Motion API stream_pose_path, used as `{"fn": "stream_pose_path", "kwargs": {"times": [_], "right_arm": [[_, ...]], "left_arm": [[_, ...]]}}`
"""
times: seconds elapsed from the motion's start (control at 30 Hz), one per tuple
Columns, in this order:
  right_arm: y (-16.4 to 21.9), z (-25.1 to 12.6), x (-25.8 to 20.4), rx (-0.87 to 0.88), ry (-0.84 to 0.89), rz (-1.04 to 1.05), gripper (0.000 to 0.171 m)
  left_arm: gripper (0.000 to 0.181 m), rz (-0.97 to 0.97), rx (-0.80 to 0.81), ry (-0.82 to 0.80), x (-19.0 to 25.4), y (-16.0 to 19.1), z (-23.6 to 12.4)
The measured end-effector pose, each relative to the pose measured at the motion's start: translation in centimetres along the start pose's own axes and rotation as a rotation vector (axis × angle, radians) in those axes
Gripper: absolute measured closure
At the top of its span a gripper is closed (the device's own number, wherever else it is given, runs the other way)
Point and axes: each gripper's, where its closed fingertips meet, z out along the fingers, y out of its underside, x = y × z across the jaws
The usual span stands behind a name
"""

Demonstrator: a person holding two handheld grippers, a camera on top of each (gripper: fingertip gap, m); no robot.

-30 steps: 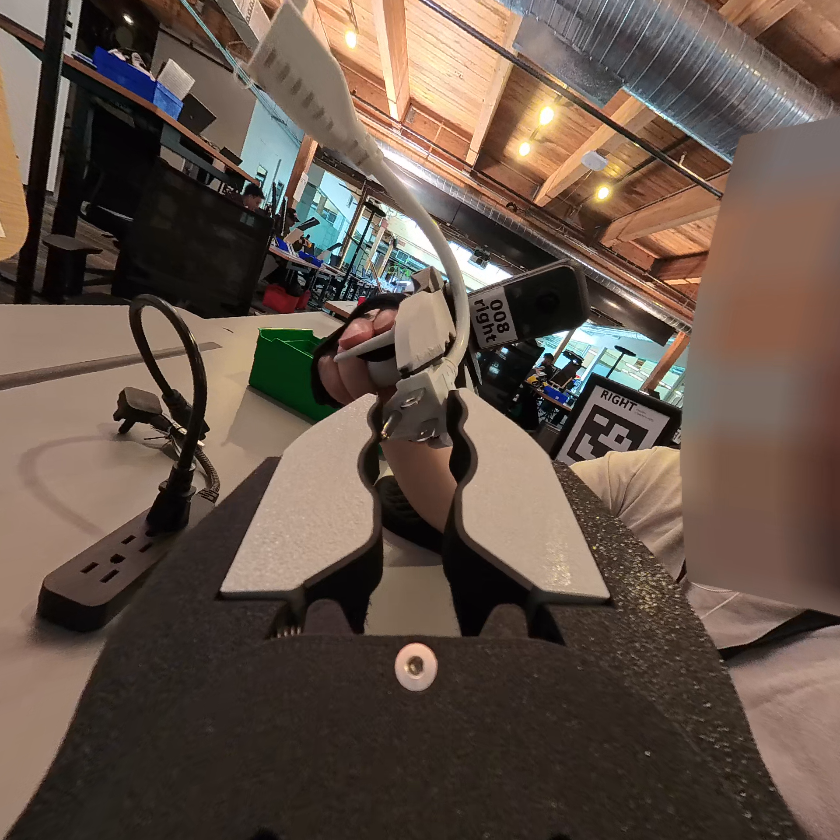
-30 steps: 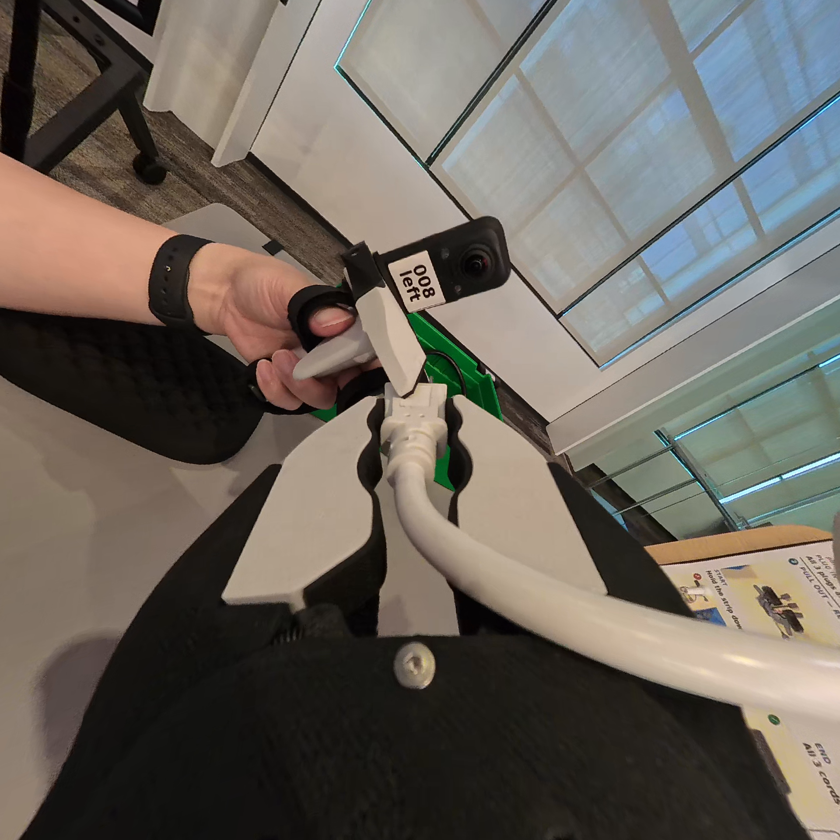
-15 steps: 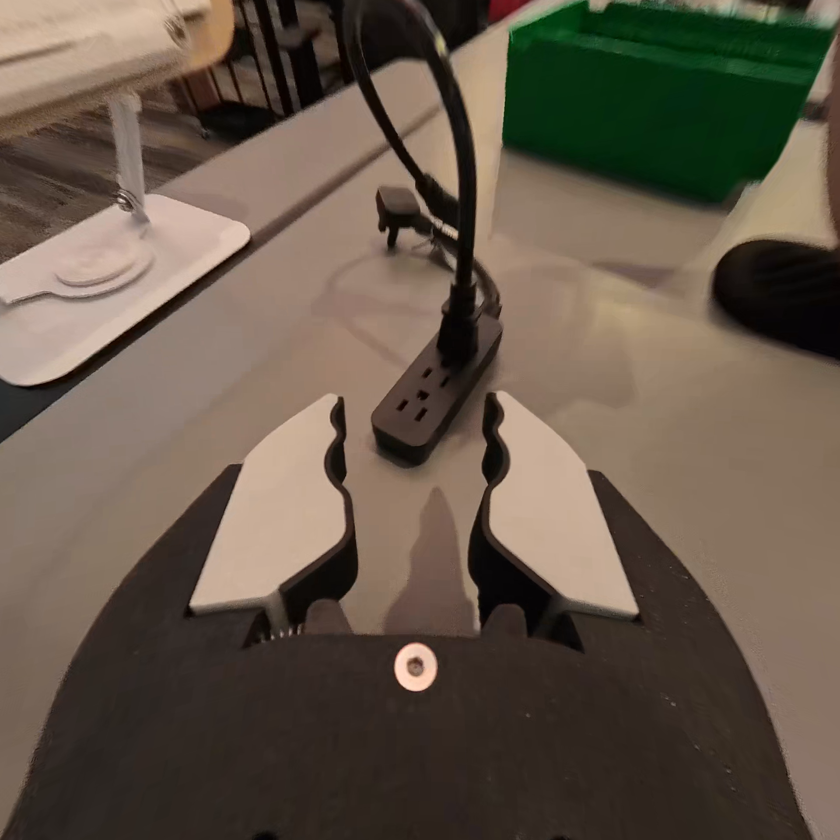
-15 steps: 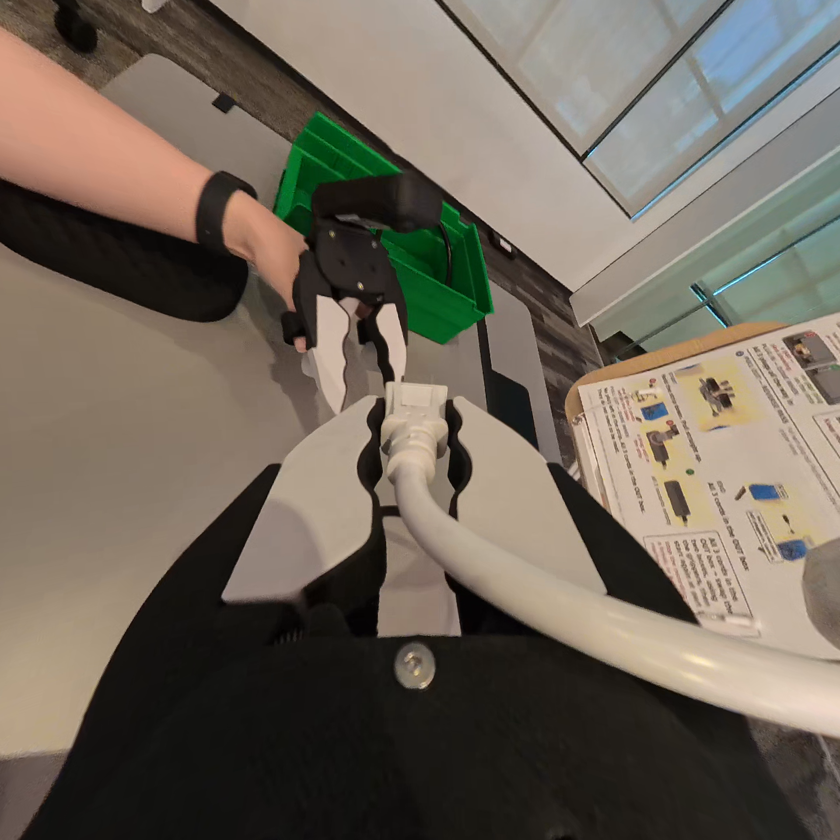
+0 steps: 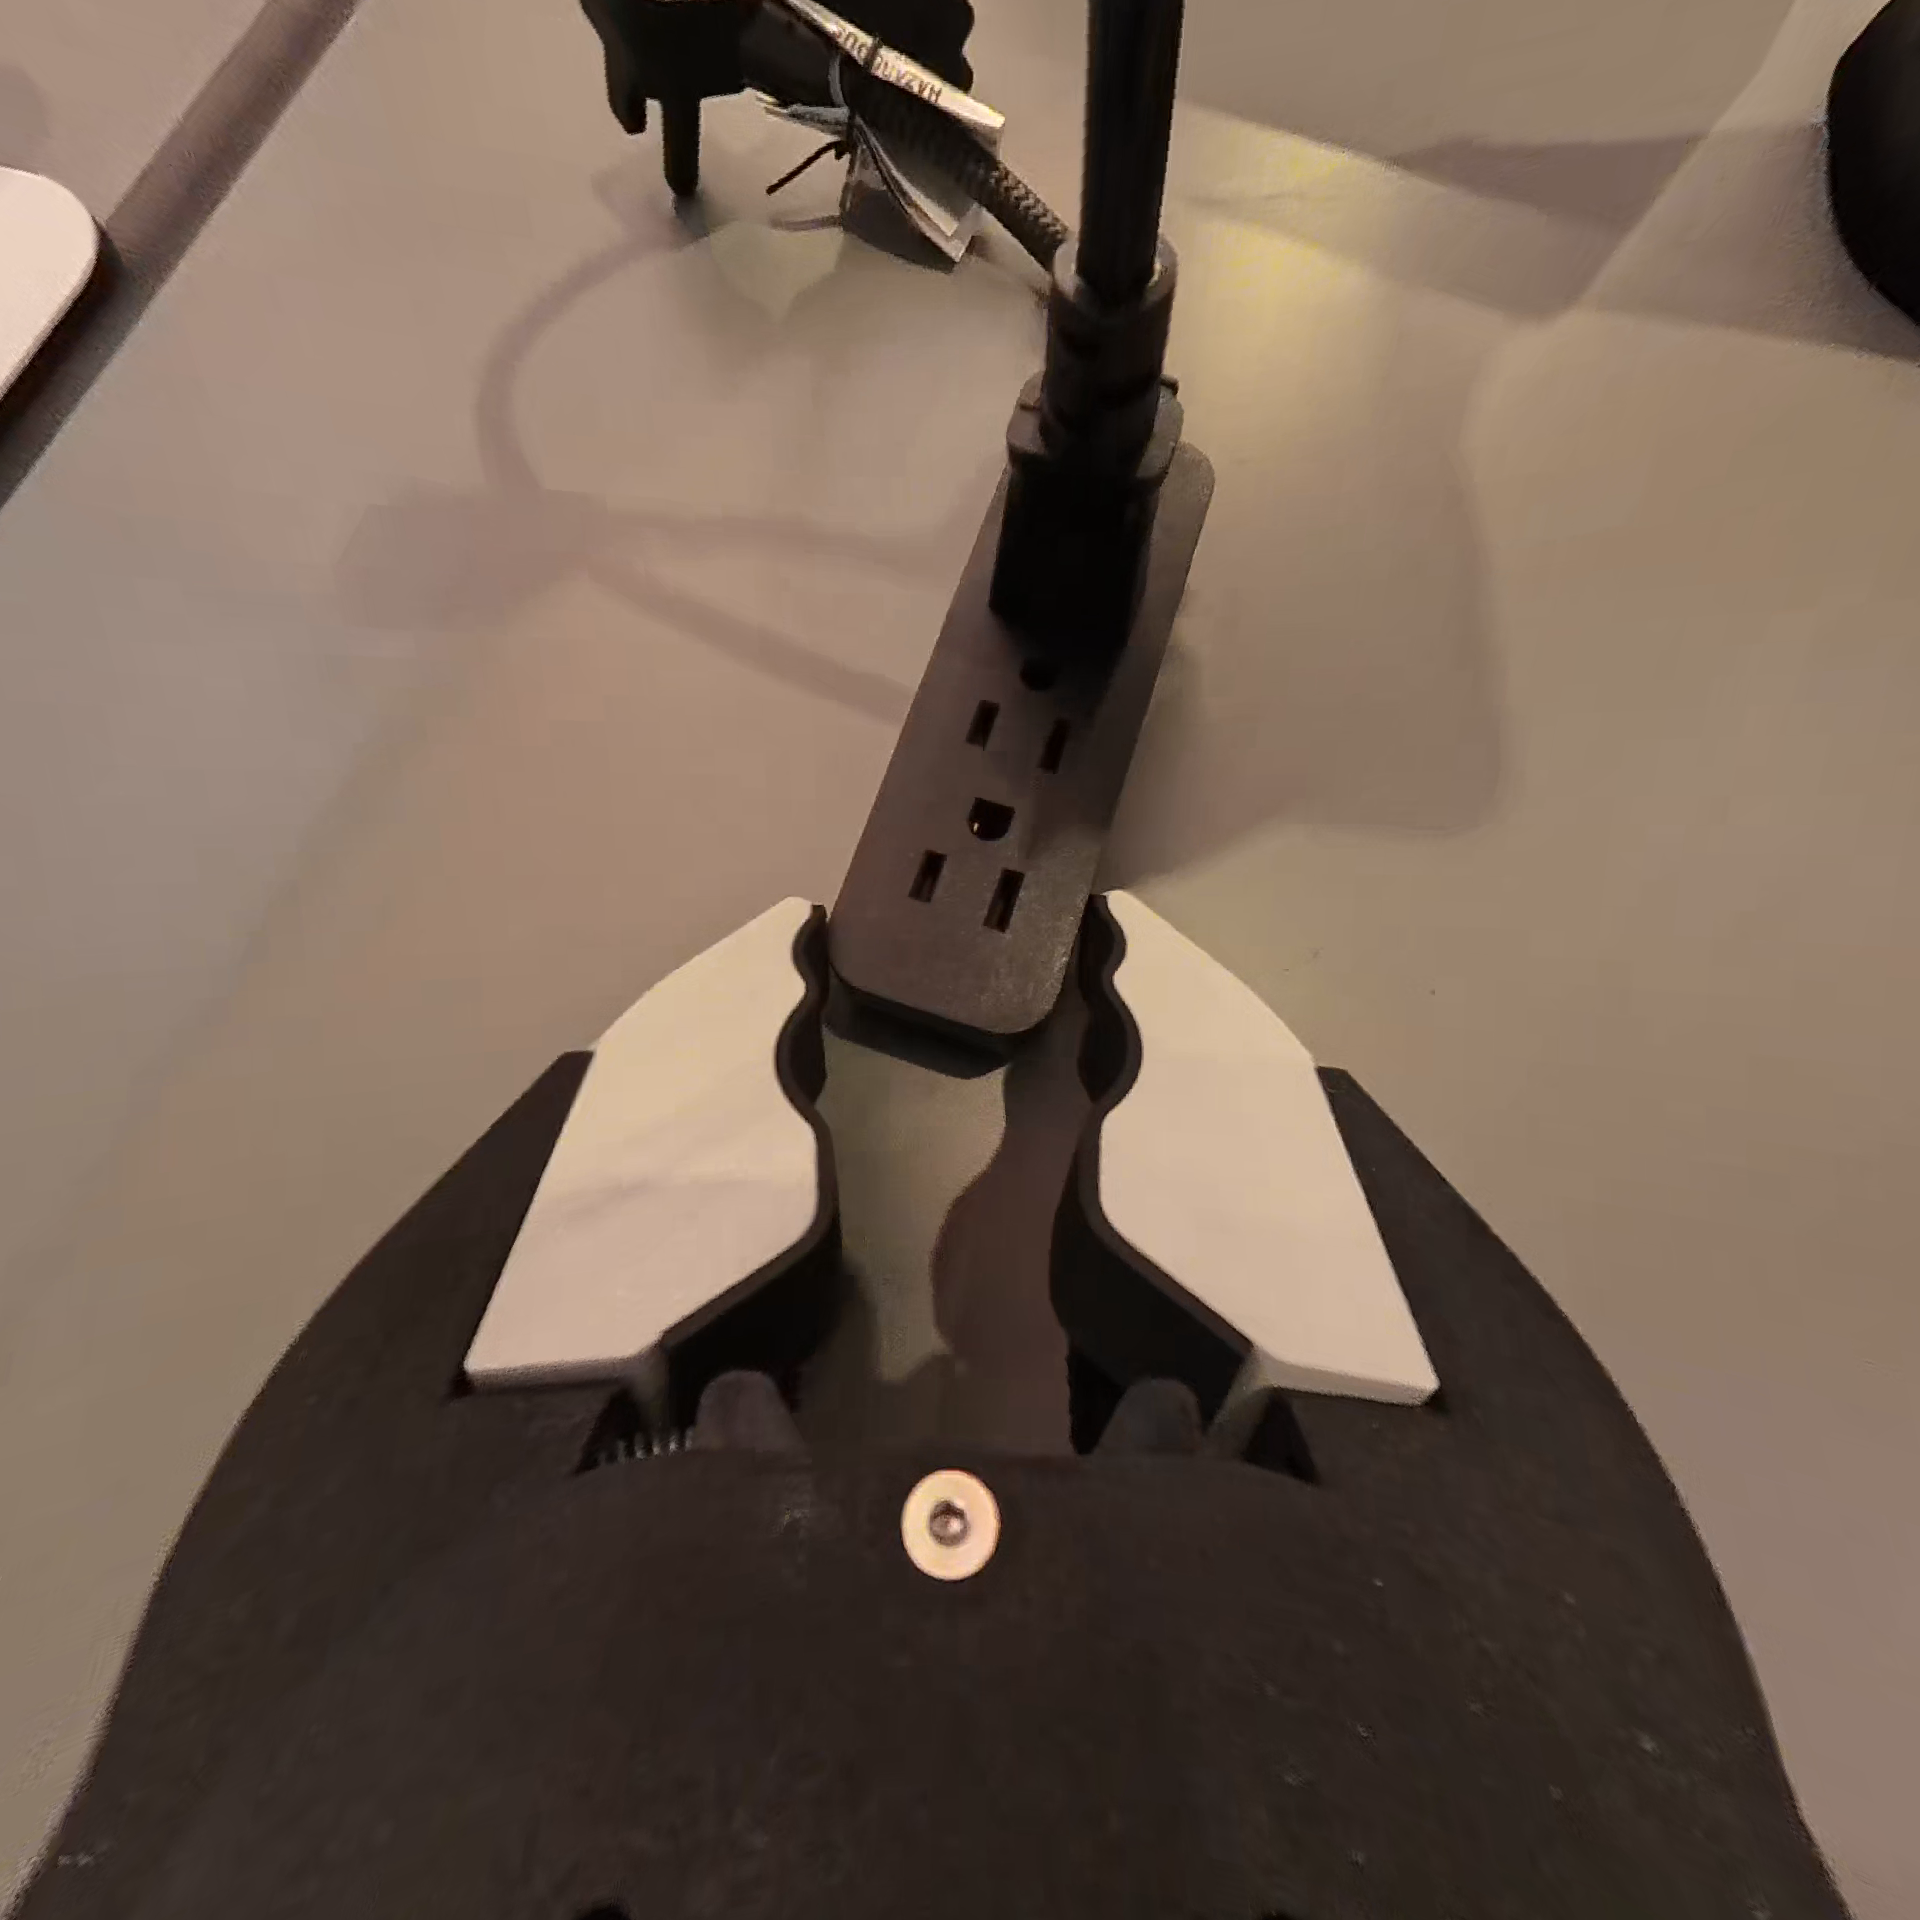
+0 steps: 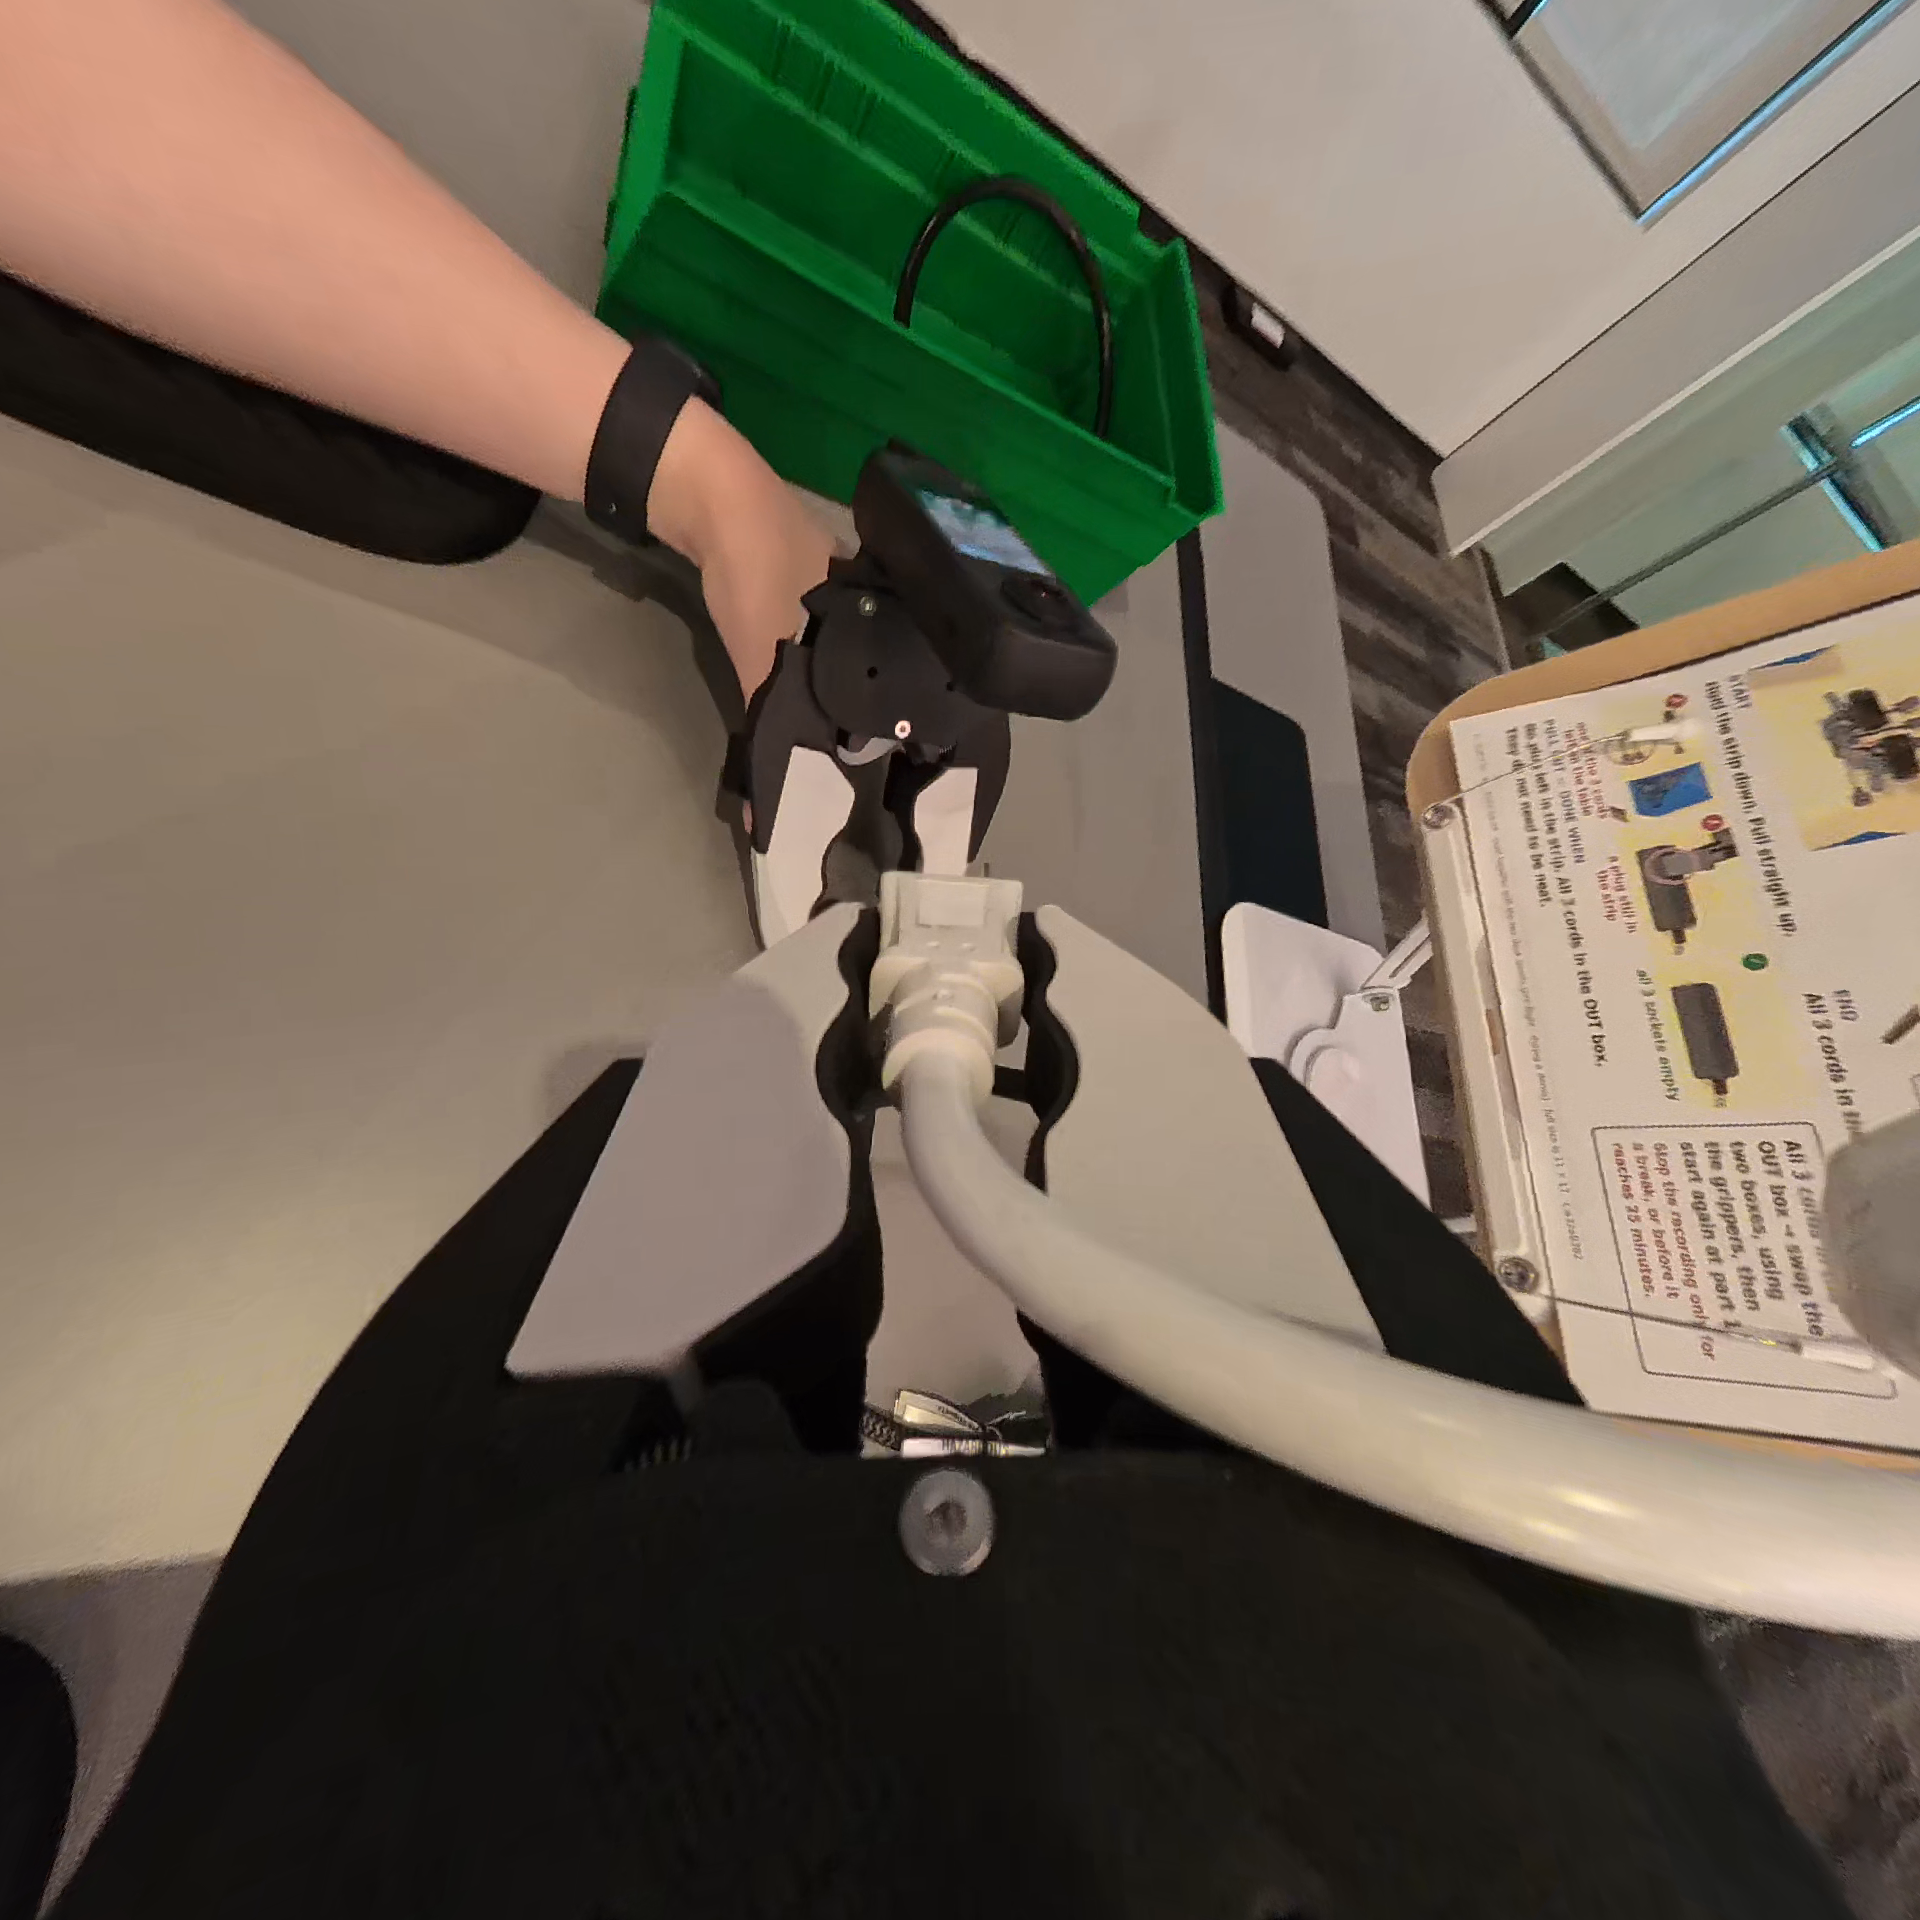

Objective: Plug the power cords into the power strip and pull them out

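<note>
The left gripper (image 5: 954, 935) is bracketing the near end of the black strip (image 5: 1023, 790) on the worktop (image 5: 312, 623). Its jaws are standing apart on either side of that end, and whether the fingers are actually touching the strip's sides cannot be told from the left wrist view. The strip is lying flat with its long axis running away from this gripper, slightly to the right. A black plug (image 5: 1091, 499) is sitting in the farthest socket, its cord rising out of the picture. The two sockets nearer the gripper are showing bare. Beyond the strip, another black plug (image 5: 665, 73) and a braided cord with a tag (image 5: 904, 135) are lying loose.

The right gripper (image 6: 948, 925) is clamping a white plug (image 6: 948, 971), whose thick cord (image 6: 1299, 1382) is curving off to the right. From its own camera the left gripper (image 6: 878, 842) is showing just past the plug, pointing back toward it, so the two grippers are facing each other along the strip. The strip itself is hidden there behind the plug and jaws. A green bin (image 6: 894, 312) holding a black cord loop is standing farther off.

The coming move probably turns on bringing the white plug over one of the free sockets, which are lying between the two grippers, while the left one steadies the strip.
</note>
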Motion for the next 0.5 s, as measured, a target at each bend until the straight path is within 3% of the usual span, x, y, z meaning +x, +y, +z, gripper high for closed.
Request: {"fn": "stream_pose_path", "kwargs": {"times": [0.1, 0.37, 0.5], "right_arm": [[0.0, 1.6, 0.2, -0.024, -0.065, -0.012, 0.146], [3.4, 6.0, -0.4, -0.403, -0.307, 0.057, 0.144], [5.4, 6.5, -1.2, -0.502, -0.332, 0.113, 0.145]], "left_arm": [[0.135, 0.013, -0.001, -0.006, 0.1, 0.0, 0.0], [0.136, 0.037, 0.01, 0.0, 0.4, 0.0, -0.1], [0.136, 0.046, 0.044, 0.013, 0.6, -0.4, -0.5]]}}
